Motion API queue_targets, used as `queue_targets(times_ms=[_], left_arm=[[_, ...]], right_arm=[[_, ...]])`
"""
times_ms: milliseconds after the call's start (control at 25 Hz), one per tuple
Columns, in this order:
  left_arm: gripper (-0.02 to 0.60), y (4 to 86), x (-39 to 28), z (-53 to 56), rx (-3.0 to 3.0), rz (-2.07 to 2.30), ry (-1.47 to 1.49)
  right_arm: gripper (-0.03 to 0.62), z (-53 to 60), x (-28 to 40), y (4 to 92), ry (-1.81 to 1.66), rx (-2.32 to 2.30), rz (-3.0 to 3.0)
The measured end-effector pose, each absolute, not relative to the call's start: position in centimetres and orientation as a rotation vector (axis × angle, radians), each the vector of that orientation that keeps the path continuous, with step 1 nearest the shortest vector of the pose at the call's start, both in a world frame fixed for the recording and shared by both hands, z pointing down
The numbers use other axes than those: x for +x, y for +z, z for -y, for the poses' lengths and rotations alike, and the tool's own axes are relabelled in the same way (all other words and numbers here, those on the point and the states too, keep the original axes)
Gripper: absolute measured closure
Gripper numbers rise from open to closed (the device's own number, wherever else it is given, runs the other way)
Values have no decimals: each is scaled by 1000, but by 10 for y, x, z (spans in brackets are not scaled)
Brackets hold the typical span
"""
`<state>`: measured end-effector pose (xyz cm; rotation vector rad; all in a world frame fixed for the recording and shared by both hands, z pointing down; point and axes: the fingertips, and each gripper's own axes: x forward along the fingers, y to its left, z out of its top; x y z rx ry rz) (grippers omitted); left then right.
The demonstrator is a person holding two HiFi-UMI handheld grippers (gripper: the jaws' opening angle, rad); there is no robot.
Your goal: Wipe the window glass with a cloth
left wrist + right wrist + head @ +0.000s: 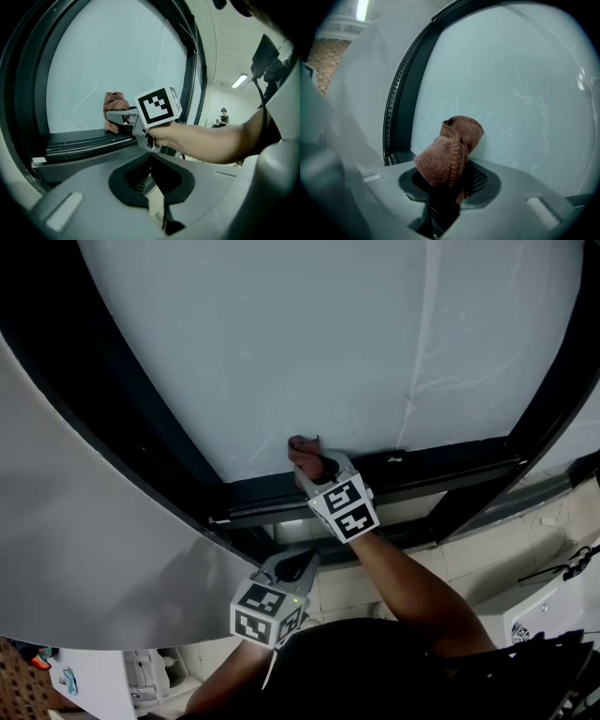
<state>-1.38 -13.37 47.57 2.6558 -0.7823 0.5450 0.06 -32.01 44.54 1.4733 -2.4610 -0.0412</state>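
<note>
My right gripper (309, 463) is out ahead at the bottom edge of the window glass (309, 343), jaws closed on the cloth (450, 150). Cloth sticks out past the jaws and touches the glass, just above the bottom frame rail (422, 470) and near the left frame post (396, 103). My left gripper (292, 566) sits lower, nearer me, left of the right one, below the rail and apart from the glass, jaws together on nothing. Wall panel (84, 540) lies left of the frame. Seen from the left gripper view, a person (223, 117) is far off, right of the window.
</note>
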Motion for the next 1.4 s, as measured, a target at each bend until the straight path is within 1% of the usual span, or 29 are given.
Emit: queue_targets(times_ms=[160,400,560,840,1040,1160,1400], left_arm=[[565,478,-11,135,2653,781,545],[565,479,0,134,2658,758,547],[565,480,10,135,2668,740,552],[565,476,30,132,2688,713,559],[565,471,37,132,2695,720,546],[565,469,36,134,2696,734,539],[565,470,36,135,2687,746,535]], right_arm=[[488,310,-4,435,35,1386,2547],[488,290,4,390,-6,1409,2653],[487,283,37,347,-123,1516,2653],[488,275,124,242,-445,1804,2438],[488,271,157,175,-598,1906,2336],[487,273,162,160,-605,1926,2331],[488,285,165,161,-616,1925,2307]])
